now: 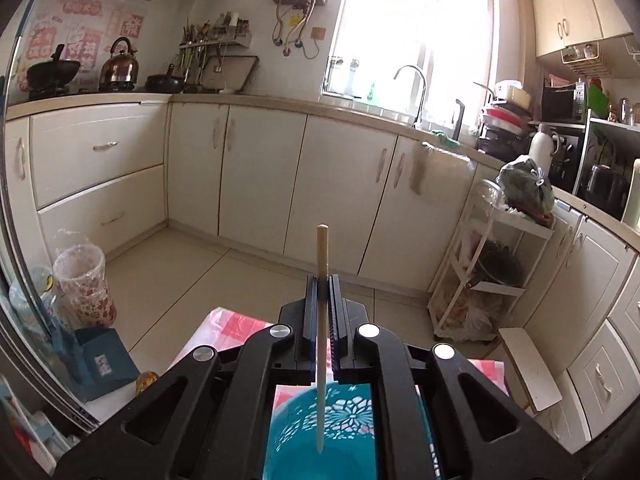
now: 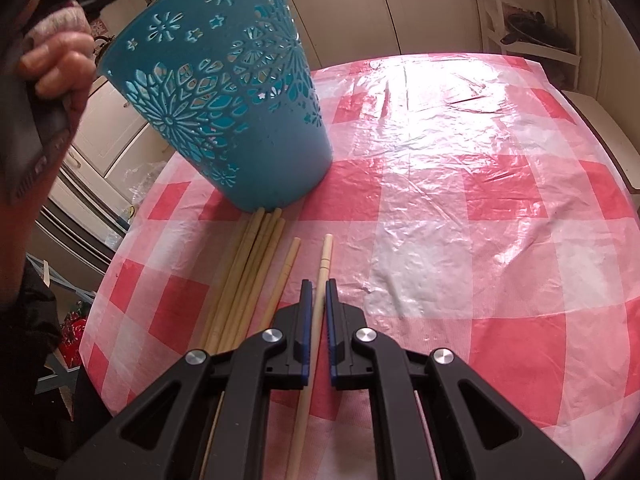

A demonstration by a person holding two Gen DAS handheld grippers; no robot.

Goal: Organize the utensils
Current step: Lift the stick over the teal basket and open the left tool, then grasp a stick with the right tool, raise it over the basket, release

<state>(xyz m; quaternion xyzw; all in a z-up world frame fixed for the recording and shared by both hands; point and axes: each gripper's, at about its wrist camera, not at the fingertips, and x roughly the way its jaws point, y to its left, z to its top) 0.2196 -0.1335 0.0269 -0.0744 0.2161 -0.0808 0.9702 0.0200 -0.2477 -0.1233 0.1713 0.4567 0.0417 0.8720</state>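
My left gripper [image 1: 322, 282] is shut on a pale wooden chopstick [image 1: 322, 248], which stands nearly upright between the pads. Its lower end hangs over the mouth of the teal cut-out basket [image 1: 320, 436]. In the right wrist view that basket [image 2: 240, 100] stands on the red-and-white checked table [image 2: 460, 200]. My right gripper [image 2: 319, 284] is low over the cloth and shut on another chopstick [image 2: 323, 264], which points away from me. A bundle of several chopsticks [image 2: 248, 272] lies to its left, its far ends against the basket's foot. A single chopstick [image 2: 286, 276] lies between the bundle and the gripper.
A person's hand [image 2: 56, 64] holds the left gripper's handle at the upper left of the right wrist view. Beyond the table are cream kitchen cabinets [image 1: 256, 184], a white wire rack [image 1: 492, 264] and a lined bin [image 1: 86, 284] on the tiled floor.
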